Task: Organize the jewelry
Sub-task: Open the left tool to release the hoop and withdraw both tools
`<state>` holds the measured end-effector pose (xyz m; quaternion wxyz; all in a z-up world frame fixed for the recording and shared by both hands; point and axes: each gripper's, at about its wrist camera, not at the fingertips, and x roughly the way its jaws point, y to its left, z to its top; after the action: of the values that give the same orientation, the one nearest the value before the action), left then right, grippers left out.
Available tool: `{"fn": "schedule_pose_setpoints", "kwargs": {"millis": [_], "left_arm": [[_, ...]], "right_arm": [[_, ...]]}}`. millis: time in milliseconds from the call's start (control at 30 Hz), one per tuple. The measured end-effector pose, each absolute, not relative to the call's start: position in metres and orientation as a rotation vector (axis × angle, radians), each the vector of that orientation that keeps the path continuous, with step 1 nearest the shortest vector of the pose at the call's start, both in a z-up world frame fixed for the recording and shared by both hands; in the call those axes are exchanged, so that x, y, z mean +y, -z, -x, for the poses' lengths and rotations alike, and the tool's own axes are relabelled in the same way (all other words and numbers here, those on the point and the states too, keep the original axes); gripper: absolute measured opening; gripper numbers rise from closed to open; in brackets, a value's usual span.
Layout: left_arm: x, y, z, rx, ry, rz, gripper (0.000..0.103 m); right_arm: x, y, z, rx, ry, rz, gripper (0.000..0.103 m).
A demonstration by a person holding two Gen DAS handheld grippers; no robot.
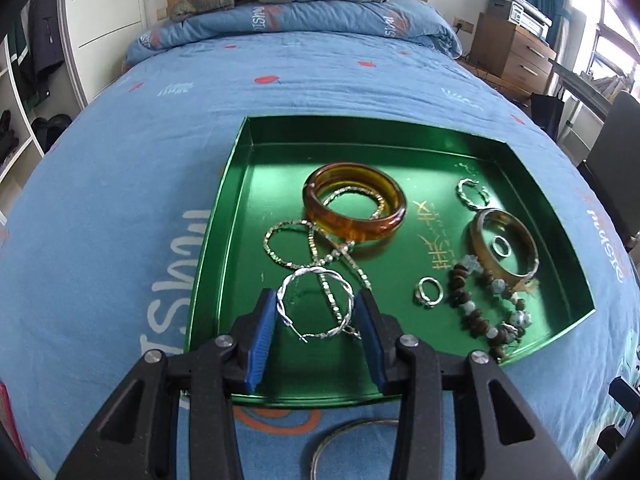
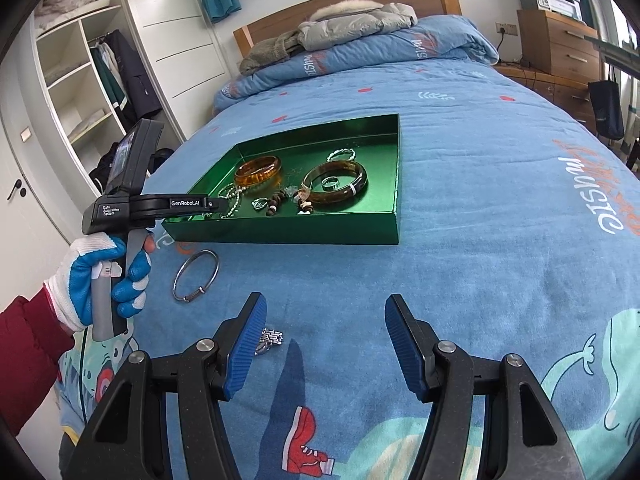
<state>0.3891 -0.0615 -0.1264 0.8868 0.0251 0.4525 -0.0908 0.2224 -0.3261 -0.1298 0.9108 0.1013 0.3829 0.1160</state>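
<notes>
Jewelry lies in a green tray (image 1: 236, 184) on the blue bedspread (image 1: 120, 200). We see the left gripper (image 1: 318, 312) over the tray's near part, its jaws around a twisted silver hoop (image 1: 316, 306); both pads seem to touch it, so we read it as gripped. Just beyond lies an amber bangle (image 1: 356, 204) on a rhinestone chain (image 1: 288, 248). The right gripper (image 2: 326, 344) hangs above the bedspread, jaws wide apart and holding nothing. A plain silver bangle (image 2: 196, 276) lies on the bed near the tray, and a small metal piece (image 2: 270, 338) beside the right gripper's left pad.
</notes>
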Motion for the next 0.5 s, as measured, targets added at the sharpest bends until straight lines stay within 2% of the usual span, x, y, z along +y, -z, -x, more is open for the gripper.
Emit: {"fn": "schedule_pose_setpoints", "kwargs": {"millis": [500], "left_arm": [[-0.054,0.087,-0.366,0.913,0.227,-0.026,0.041]], "right_arm": [[-0.319,0.098,-0.192,0.749,-0.225,-0.178,0.061]]}}
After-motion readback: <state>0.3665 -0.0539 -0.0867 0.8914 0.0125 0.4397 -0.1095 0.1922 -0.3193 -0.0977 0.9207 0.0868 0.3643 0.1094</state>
